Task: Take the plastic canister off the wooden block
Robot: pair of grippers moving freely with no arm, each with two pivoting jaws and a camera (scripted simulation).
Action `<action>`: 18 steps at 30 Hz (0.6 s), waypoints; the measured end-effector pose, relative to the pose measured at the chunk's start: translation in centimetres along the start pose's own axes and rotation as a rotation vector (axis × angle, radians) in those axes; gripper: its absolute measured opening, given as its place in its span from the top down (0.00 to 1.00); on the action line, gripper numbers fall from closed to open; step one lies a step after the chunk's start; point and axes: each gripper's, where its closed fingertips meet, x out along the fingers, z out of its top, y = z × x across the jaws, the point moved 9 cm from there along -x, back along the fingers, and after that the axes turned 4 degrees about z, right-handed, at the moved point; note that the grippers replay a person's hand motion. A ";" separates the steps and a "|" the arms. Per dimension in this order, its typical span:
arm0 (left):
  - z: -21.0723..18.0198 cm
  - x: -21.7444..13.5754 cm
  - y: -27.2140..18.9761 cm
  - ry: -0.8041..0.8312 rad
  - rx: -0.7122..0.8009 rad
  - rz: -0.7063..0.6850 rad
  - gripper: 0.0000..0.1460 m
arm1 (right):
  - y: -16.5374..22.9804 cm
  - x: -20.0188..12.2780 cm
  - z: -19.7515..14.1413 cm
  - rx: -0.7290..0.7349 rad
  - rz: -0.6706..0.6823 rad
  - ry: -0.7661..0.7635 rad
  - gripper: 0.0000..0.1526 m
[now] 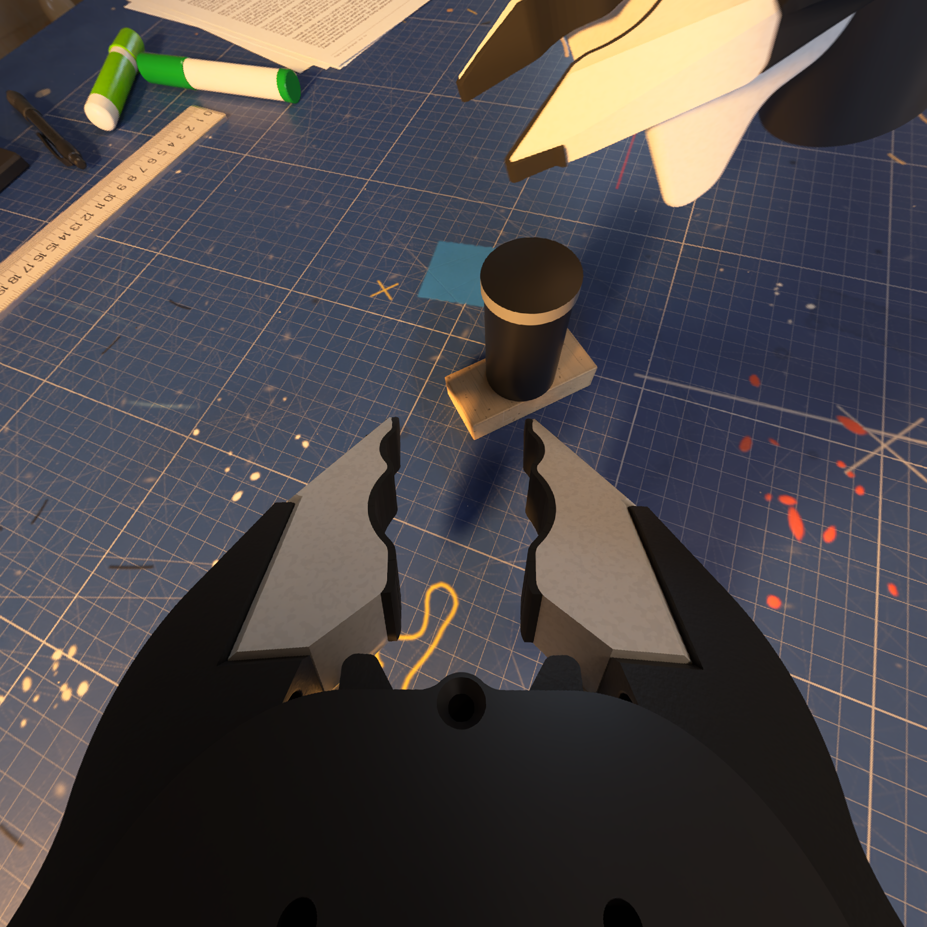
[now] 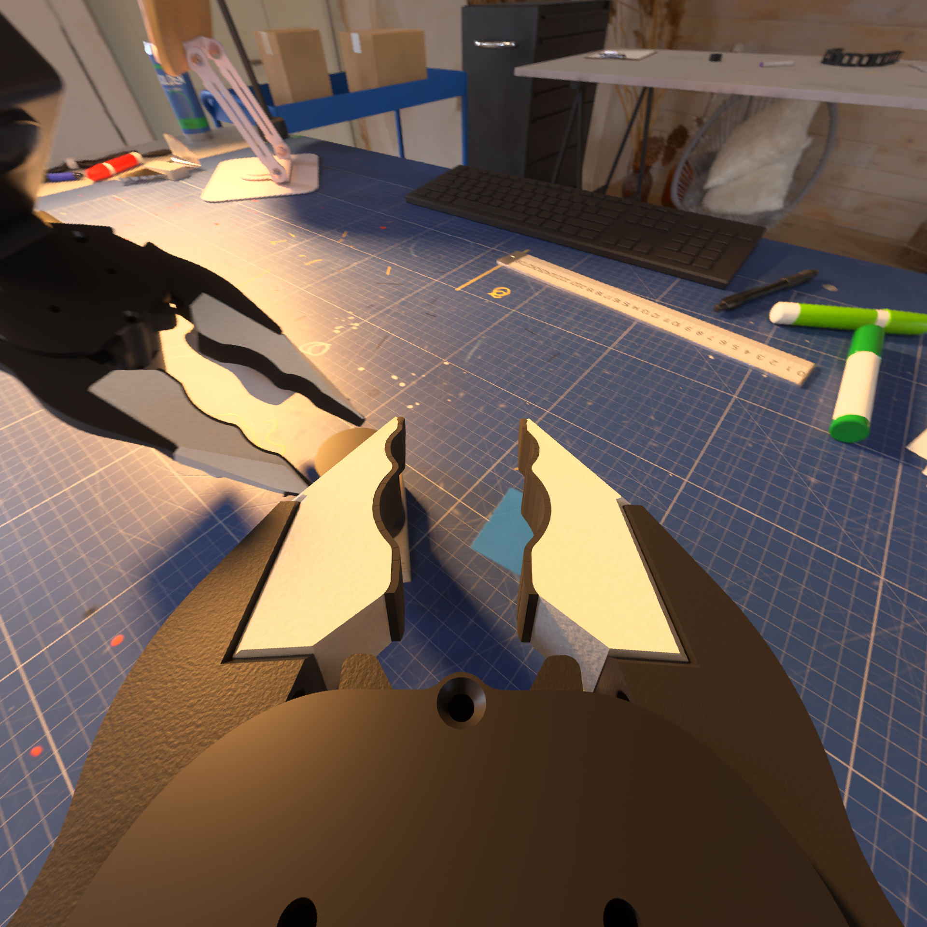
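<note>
left wrist view:
left tool (image 1: 461, 426): jaws apart, nothing between them, held above the counter (image 1: 251, 401)
canister (image 1: 526, 321): dark plastic, pale band under the cap, upright on the wooden block (image 1: 516, 396)
canister vs left tool: just ahead of the fingertips, slightly right of the gap, not touching
block: flat on the blue grid mat, near end close to the right fingertip
right tool (image 1: 489, 133): top right, above and beyond the canister, jaws apart, empty
blue square (image 1: 451, 273): flat on mat, just behind-left of canister
clutter: two green markers (image 1: 220, 75), ruler (image 1: 100, 205), black pen (image 1: 45, 130), paper stack (image 1: 281, 25), all far left, well apart from block

right wrist view:
right tool (image 2: 461, 426): jaws spread, gap shows only mat
canister (image 2: 341, 446): only a sliver of the top seen, left of the left finger, outside the gap; mostly hidden
left tool (image 2: 331, 451): comes in from left, open, tips near the canister
blue square (image 2: 501, 531): on mat, seen through the gap
background: keyboard (image 2: 587, 220), ruler (image 2: 657, 316), markers (image 2: 853, 381)
</note>
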 end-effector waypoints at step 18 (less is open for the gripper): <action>-0.1 0.4 -0.6 0.046 0.069 0.046 0.57 | 3.6 2.5 -1.5 -0.112 0.105 0.221 0.65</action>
